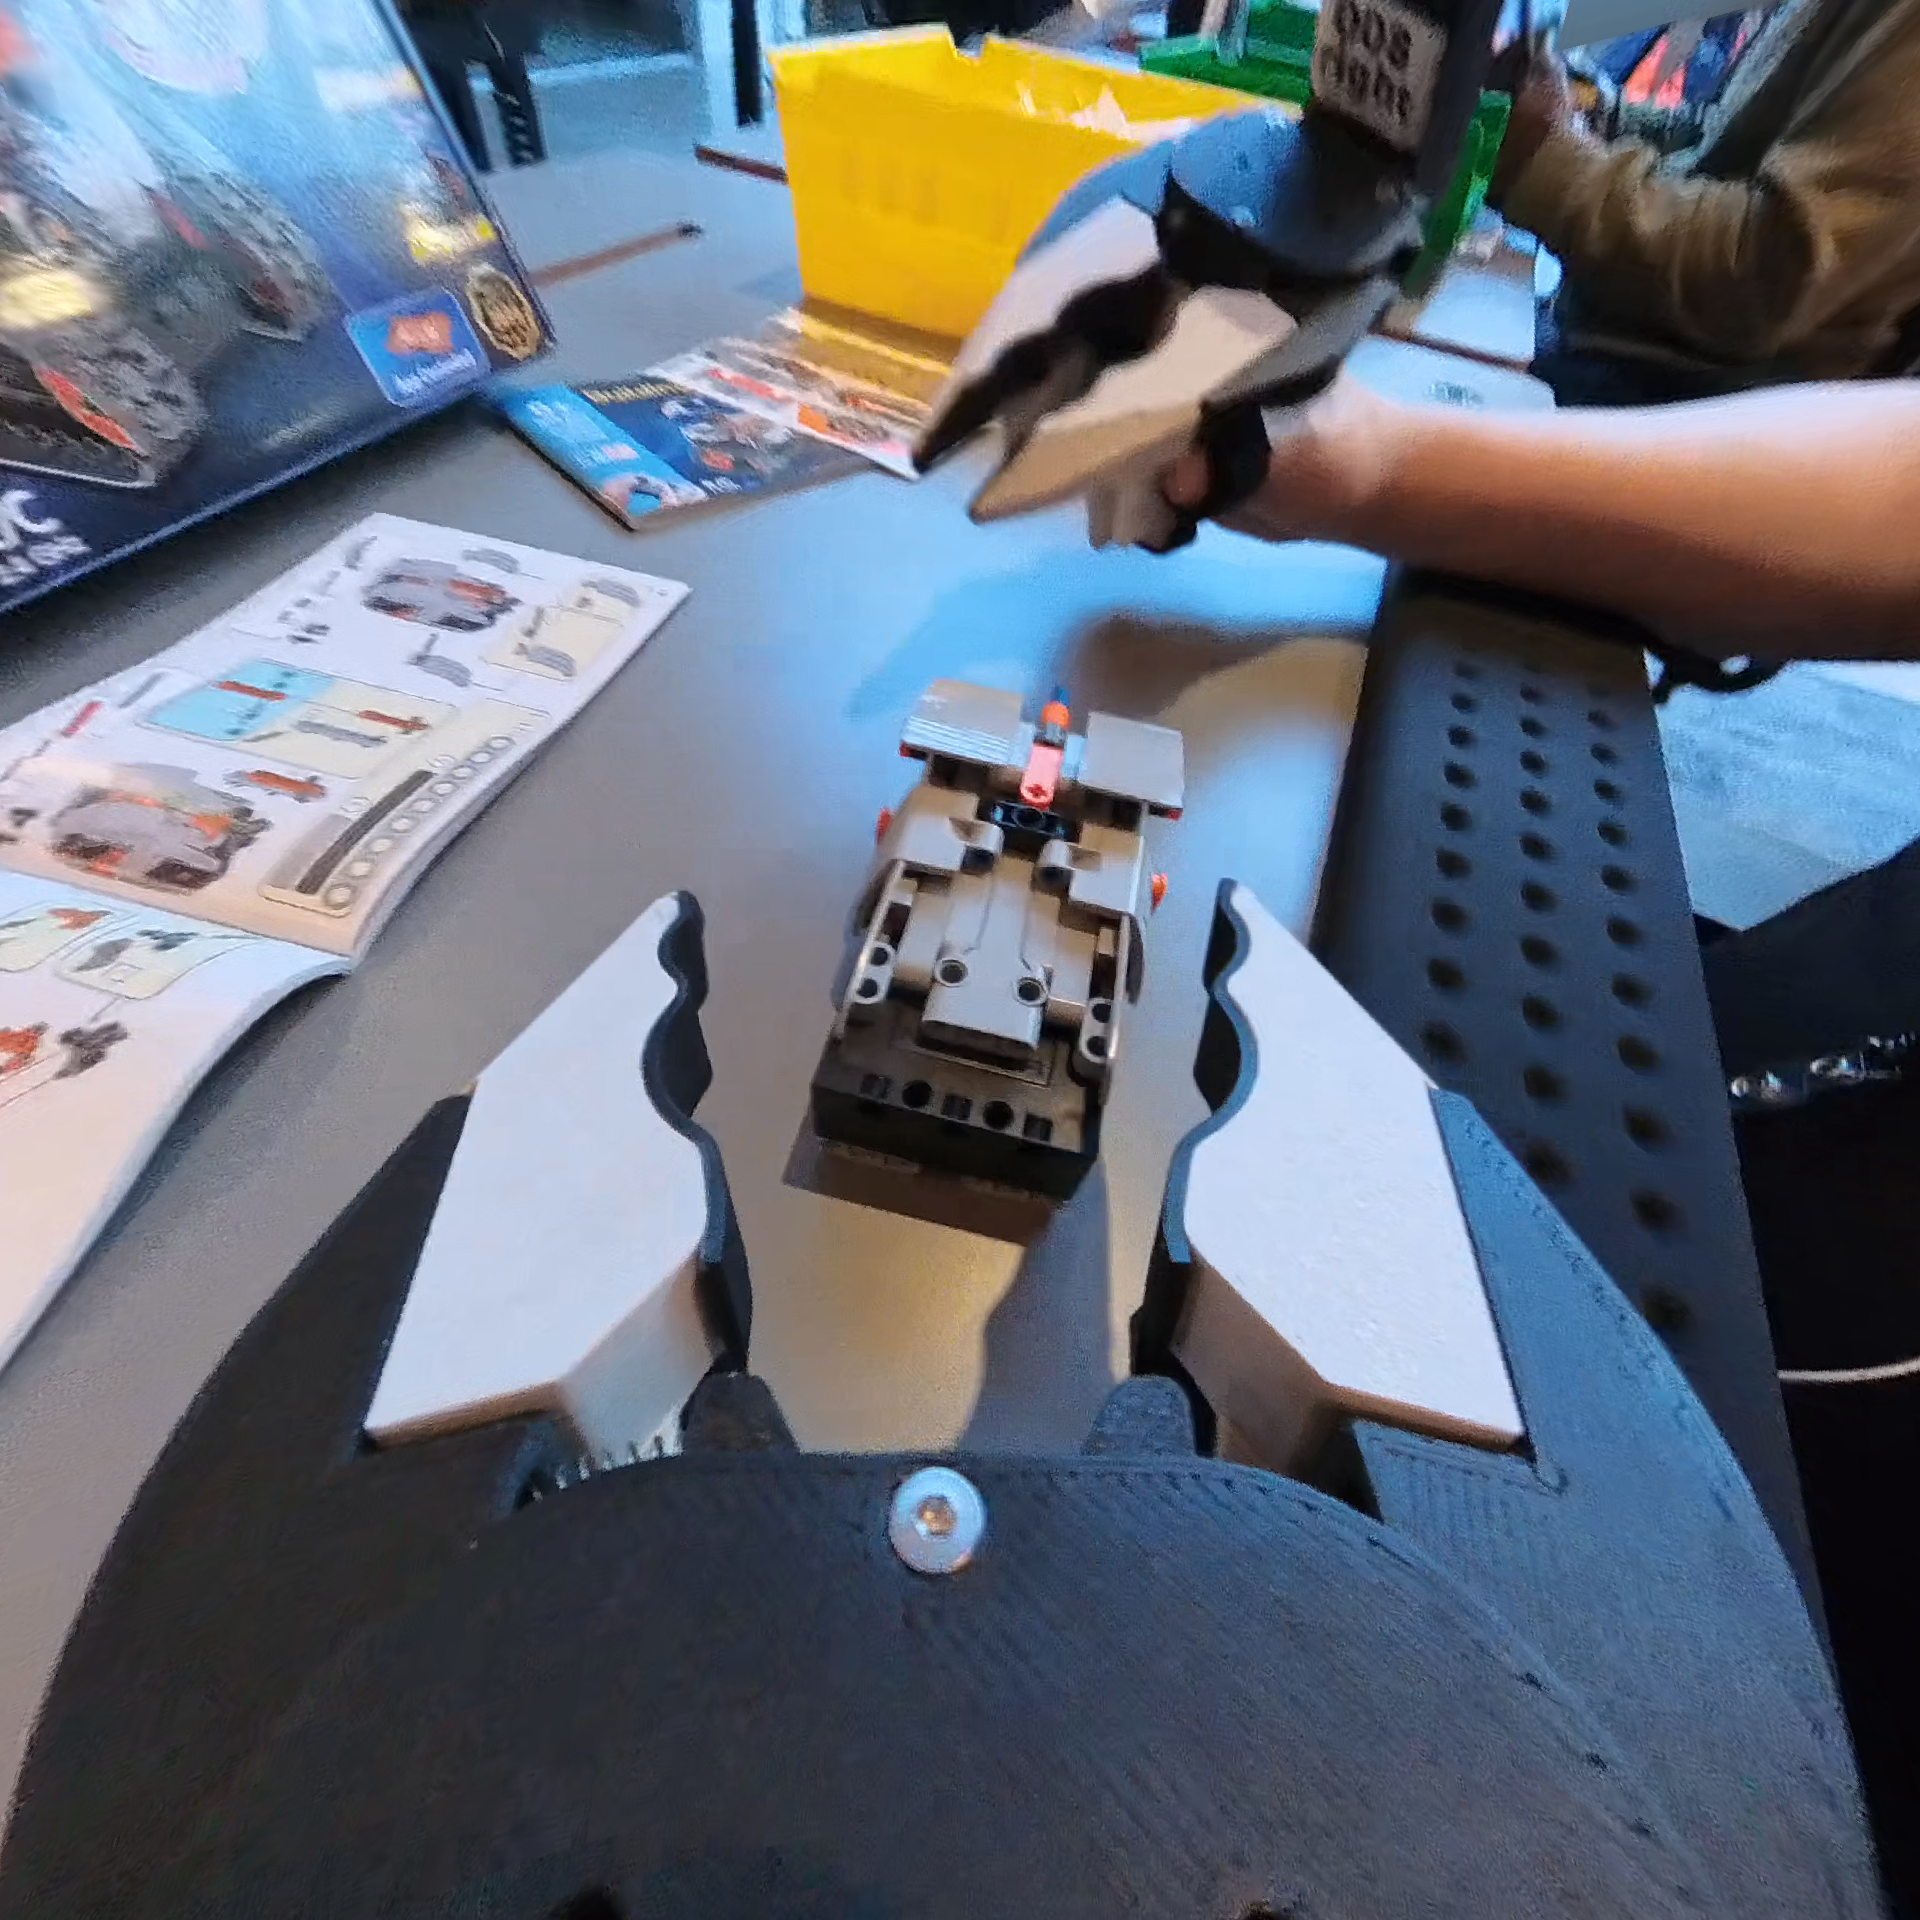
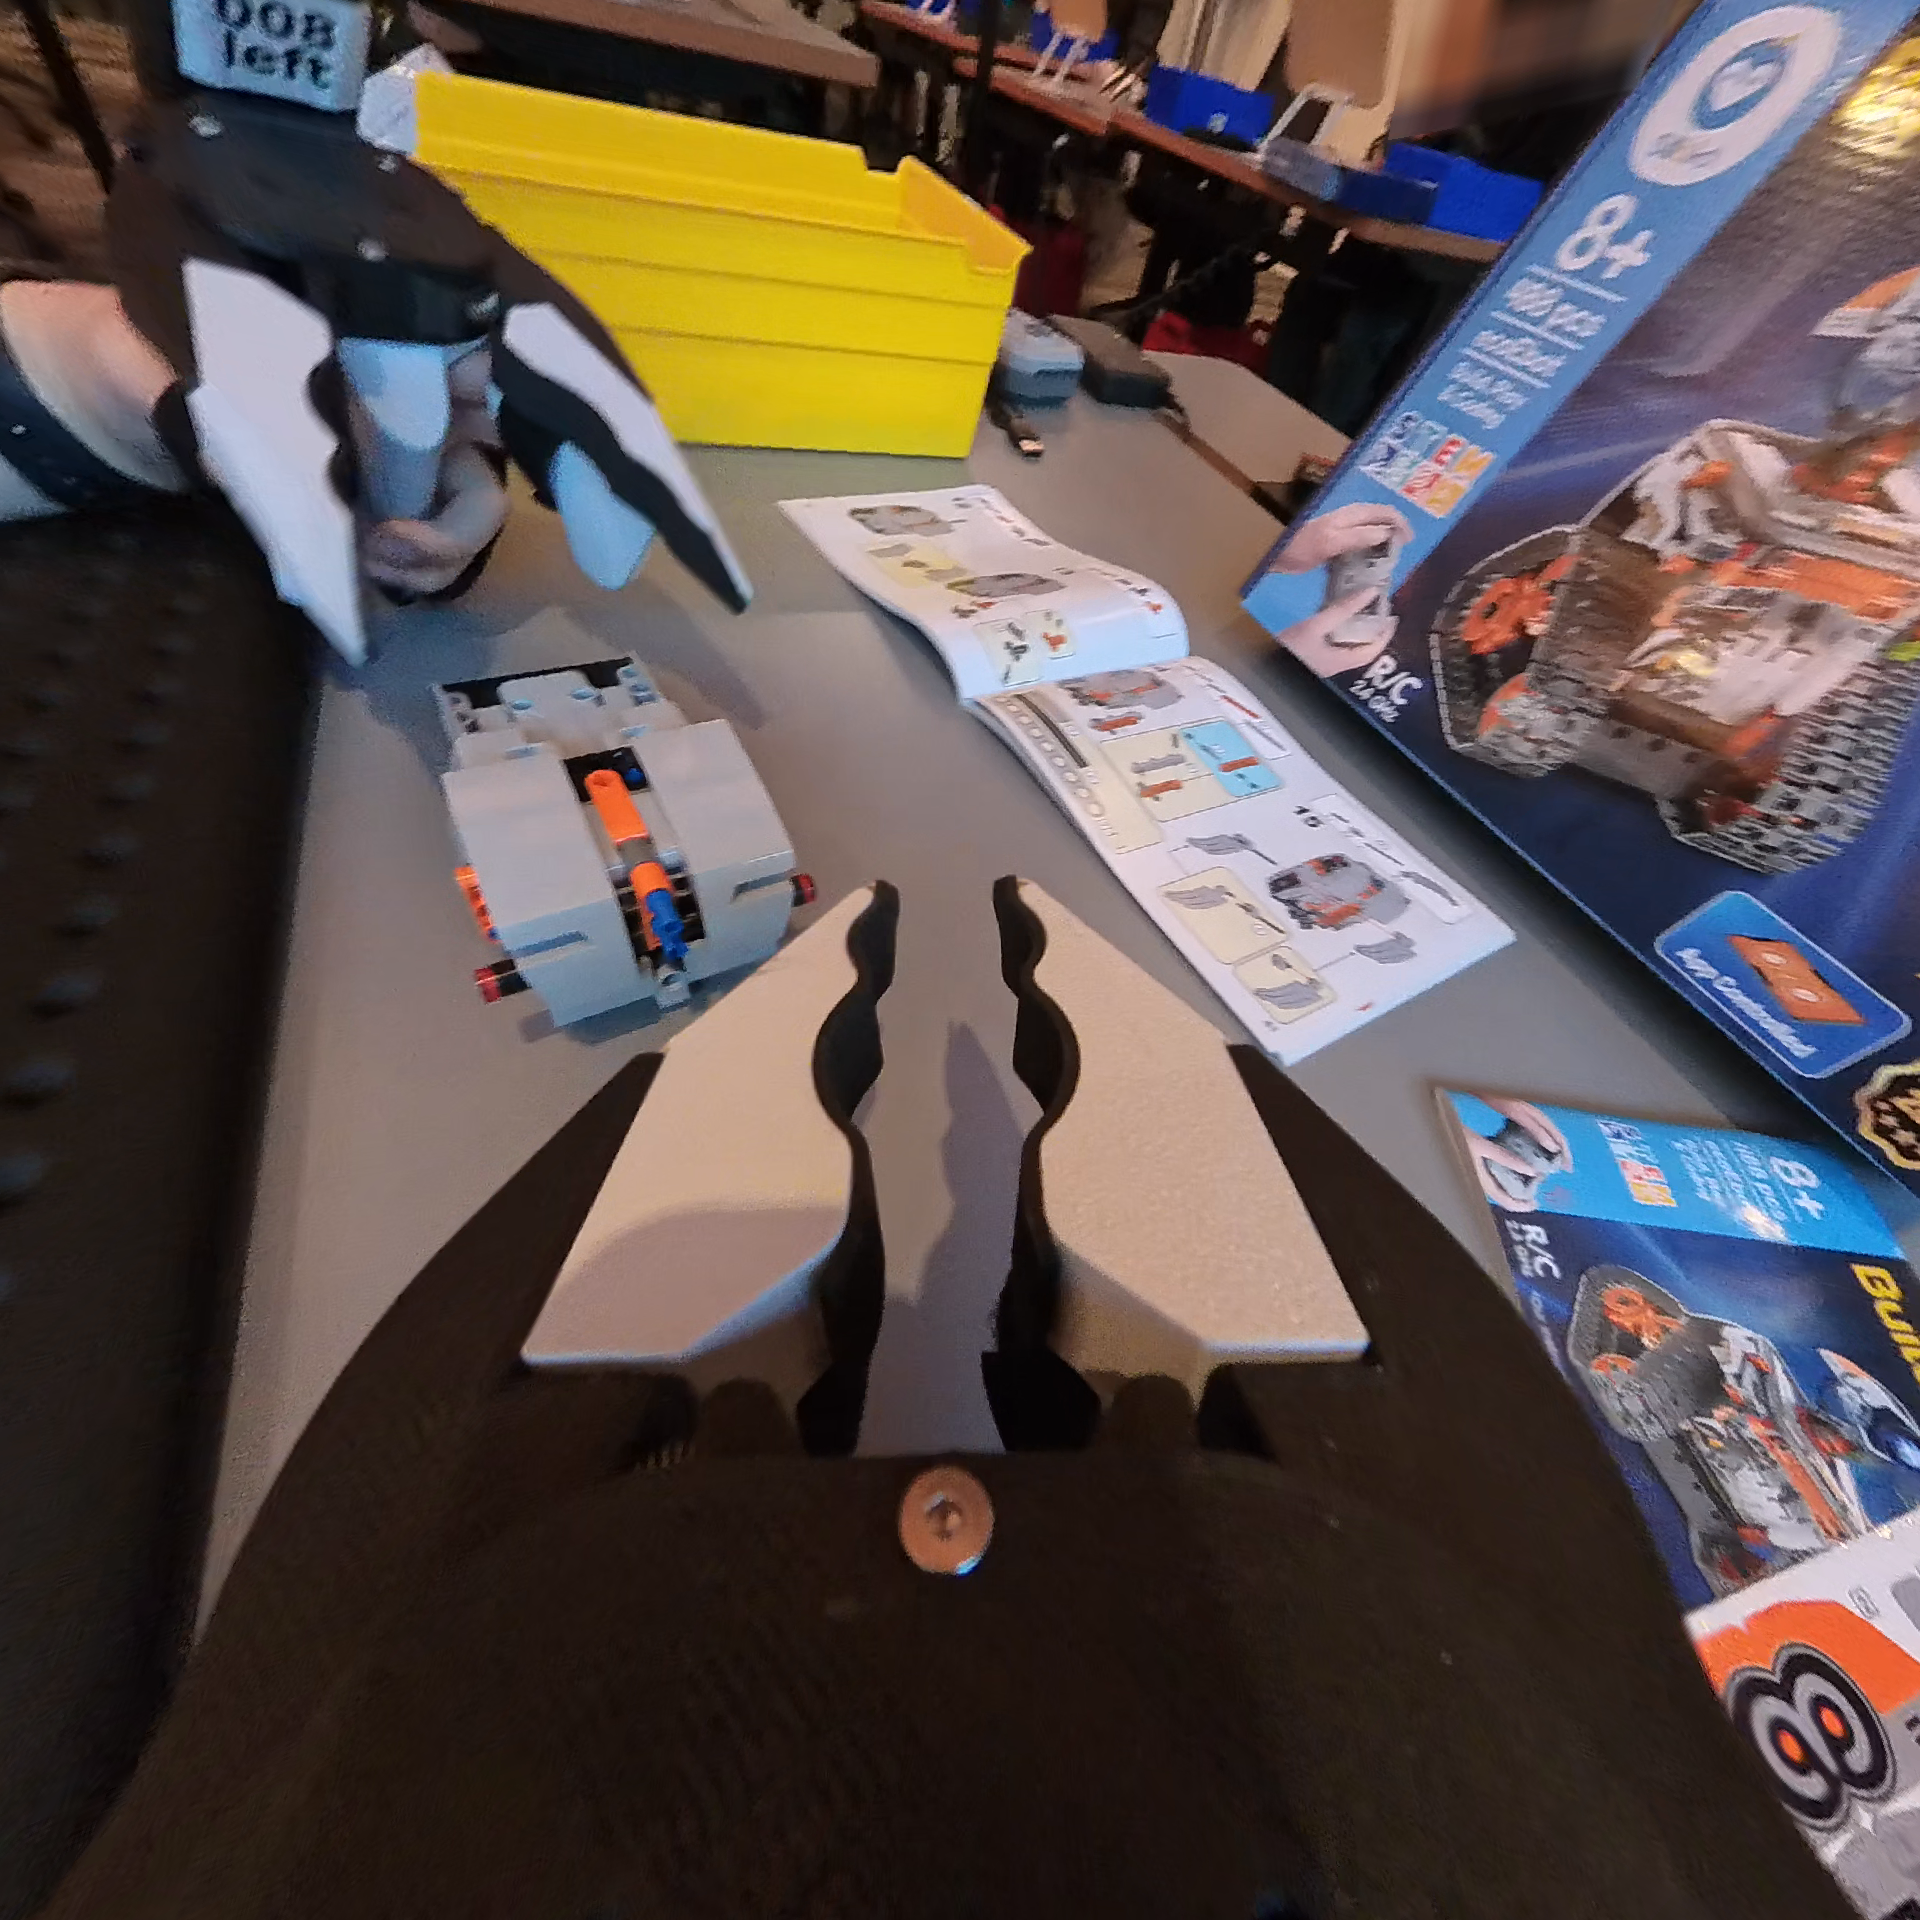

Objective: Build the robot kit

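Observation:
A grey and black brick-built vehicle model [image 1: 997, 935] with orange pins lies on the grey table [image 1: 810, 623]. My left gripper [image 1: 958, 912] is open wide and empty; its fingers stand on either side of the model's black end, a little above it. In the right wrist view the left gripper [image 2: 535, 623] hovers over the model's far end [image 2: 613, 852]. My right gripper [image 2: 943, 891] is empty, its jaws a narrow gap apart, just right of the model's near end. It also shows in the left wrist view [image 1: 956, 480], raised beyond the model.
An open instruction booklet [image 2: 1143, 769] and a closed blue booklet [image 2: 1714, 1403] lie on the table. A large blue kit box [image 2: 1662, 623] stands beside them. A yellow bin [image 2: 727, 312] stands behind. A black perforated mat [image 1: 1527, 935] runs along the model's side. A person's forearm [image 1: 1558, 499] reaches in. The tips of one gripper are about 12 cm away from the tips of the other.

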`<state>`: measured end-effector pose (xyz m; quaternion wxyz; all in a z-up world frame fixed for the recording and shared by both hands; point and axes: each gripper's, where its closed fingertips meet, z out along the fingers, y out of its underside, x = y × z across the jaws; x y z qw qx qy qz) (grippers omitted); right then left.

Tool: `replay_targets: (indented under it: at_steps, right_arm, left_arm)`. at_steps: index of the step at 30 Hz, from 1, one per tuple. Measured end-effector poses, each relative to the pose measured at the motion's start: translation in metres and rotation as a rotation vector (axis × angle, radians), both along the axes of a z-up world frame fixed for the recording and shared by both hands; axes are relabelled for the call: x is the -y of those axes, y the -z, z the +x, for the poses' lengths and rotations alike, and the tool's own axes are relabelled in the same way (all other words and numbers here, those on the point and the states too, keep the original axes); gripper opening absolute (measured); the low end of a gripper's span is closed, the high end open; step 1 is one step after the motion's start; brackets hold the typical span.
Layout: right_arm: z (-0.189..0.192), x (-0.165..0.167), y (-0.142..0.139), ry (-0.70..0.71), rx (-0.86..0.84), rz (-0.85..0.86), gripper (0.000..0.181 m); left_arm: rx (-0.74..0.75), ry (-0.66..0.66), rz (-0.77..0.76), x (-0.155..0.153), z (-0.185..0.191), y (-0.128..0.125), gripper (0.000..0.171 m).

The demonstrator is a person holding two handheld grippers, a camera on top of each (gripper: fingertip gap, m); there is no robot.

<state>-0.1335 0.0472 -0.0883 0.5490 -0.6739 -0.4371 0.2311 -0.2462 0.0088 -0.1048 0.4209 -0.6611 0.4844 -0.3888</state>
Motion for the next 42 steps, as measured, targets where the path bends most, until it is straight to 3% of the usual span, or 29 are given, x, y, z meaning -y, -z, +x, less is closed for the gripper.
replay_targets:
  at_steps: [6, 9, 12, 19, 24, 27, 31, 33, 38, 42]
  right_arm:
    - [0.012, -0.018, 0.011, 0.067, 0.045, -0.011, 0.018]
    - [0.02, -0.03, 0.015, 0.139, 0.079, -0.007, 0.017]
    - [0.025, -0.038, 0.018, 0.19, 0.111, -0.015, 0.015]
    - [0.026, -0.043, 0.019, 0.227, 0.173, -0.006, 0.014]
    - [0.03, -0.037, 0.017, 0.218, 0.157, -0.013, 0.017]
    - [0.027, -0.03, 0.013, 0.171, 0.099, -0.042, 0.019]
    - [0.015, -0.017, 0.011, 0.027, 0.038, -0.099, 0.019]
    - [0.008, -0.019, 0.007, -0.043, 0.012, -0.131, 0.018]
    - [-0.011, -0.029, -0.023, -0.226, -0.122, -0.265, 0.011]
    - [-0.008, -0.041, -0.032, -0.192, -0.238, -0.158, 0.01]
  left_arm:
    - [-0.183, 0.065, 0.055, 0.01, 0.009, 0.029, 0.092]
    - [-0.288, 0.046, 0.11, 0.004, 0.006, 0.044, 0.081]
    - [-0.299, 0.043, 0.098, 0.0, 0.007, 0.046, 0.067]
    - [-0.299, 0.103, 0.083, -0.014, 0.022, 0.047, 0.067]
    - [-0.313, 0.121, 0.05, -0.043, 0.029, 0.048, 0.067]
    - [-0.302, 0.119, 0.003, -0.05, 0.031, 0.044, 0.084]
    - [-0.223, 0.134, 0.074, -0.05, 0.035, 0.011, 0.087]
    - [-0.231, 0.162, 0.027, -0.045, 0.046, 0.004, 0.096]
    - [-0.257, 0.09, 0.124, -0.052, 0.067, 0.006, 0.093]
    - [-0.178, 0.064, 0.197, -0.041, 0.049, -0.004, 0.089]
